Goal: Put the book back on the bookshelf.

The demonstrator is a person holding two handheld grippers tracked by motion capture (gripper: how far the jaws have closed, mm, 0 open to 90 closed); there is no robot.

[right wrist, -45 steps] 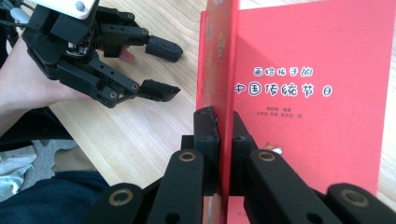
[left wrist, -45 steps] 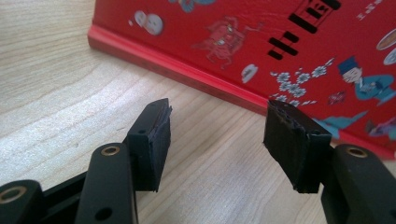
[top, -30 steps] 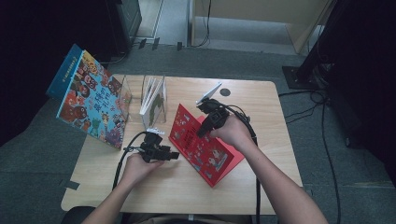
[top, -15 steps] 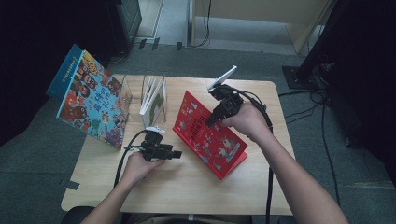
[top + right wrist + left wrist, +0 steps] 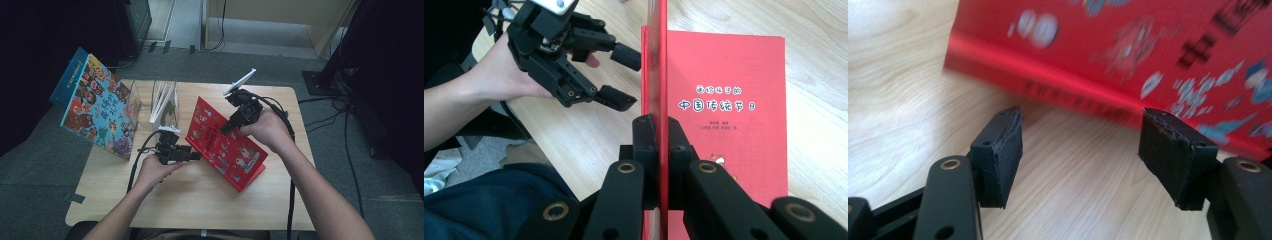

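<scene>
A red picture book [image 5: 227, 145] stands tilted on the wooden table [image 5: 200, 210], with its illustrated cover facing up and left. My right gripper [image 5: 227, 131] is shut on its raised top edge, and in the right gripper view that thin red board [image 5: 657, 60] runs edge-on between the pads. Beside it lies a red face with a Chinese title [image 5: 724, 107]. My left gripper [image 5: 196, 156] sits low at the book's left side. Its jaws have just been opening, and my left gripper [image 5: 1080, 150] has nothing between its pads. The book's spine [image 5: 1073, 92] is just ahead of them.
A large colourful book [image 5: 97, 112] leans at the table's left edge. A clear stand with thin books [image 5: 162, 102] stands behind the left hand. Black cables trail from both grippers. Bare tabletop lies in front of the red book.
The right gripper has risen and moved right with the book's top edge. The left gripper's jaws stand wider and it has lifted slightly beside the book.
</scene>
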